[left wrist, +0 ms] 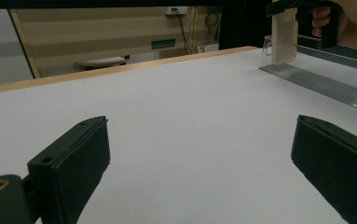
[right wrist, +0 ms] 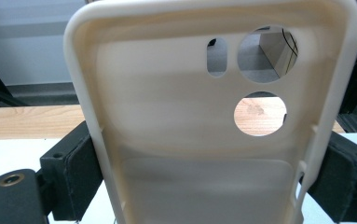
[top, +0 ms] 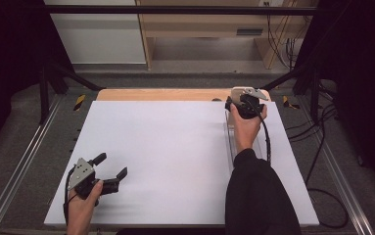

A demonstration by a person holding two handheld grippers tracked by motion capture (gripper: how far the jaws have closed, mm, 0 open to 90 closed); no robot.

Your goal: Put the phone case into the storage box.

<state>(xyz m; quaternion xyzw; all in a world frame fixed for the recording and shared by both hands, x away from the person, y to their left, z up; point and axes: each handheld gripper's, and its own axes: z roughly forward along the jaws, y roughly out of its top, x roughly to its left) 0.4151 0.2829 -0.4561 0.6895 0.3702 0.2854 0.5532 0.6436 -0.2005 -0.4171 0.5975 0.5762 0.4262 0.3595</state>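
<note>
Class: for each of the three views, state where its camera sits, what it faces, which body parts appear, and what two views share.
High view: overhead, facing the white table; both forearms, left hand-held gripper.
Left gripper view: low on the table, facing its far right corner; own open jaws, other hand.
Right gripper view: behind the cream phone case; jaws clamp its edges.
Shared: the case appears in both gripper views.

Cream-white phone case [right wrist: 204, 140], plain, without any pattern (through its round holes, wood brown and grey). Black jaw pads on right gripper [right wrist: 204, 177] and on left gripper [left wrist: 199, 168]. Plain white table sheet [top: 175, 156], with light wood edge [top: 160, 94] behind. Black sleeve [top: 258, 196]. Grey plate on each gripper. Yellow-black stripes on floor tape [top: 79, 102]. Clear, grey-looking tray [left wrist: 325, 84].
</note>
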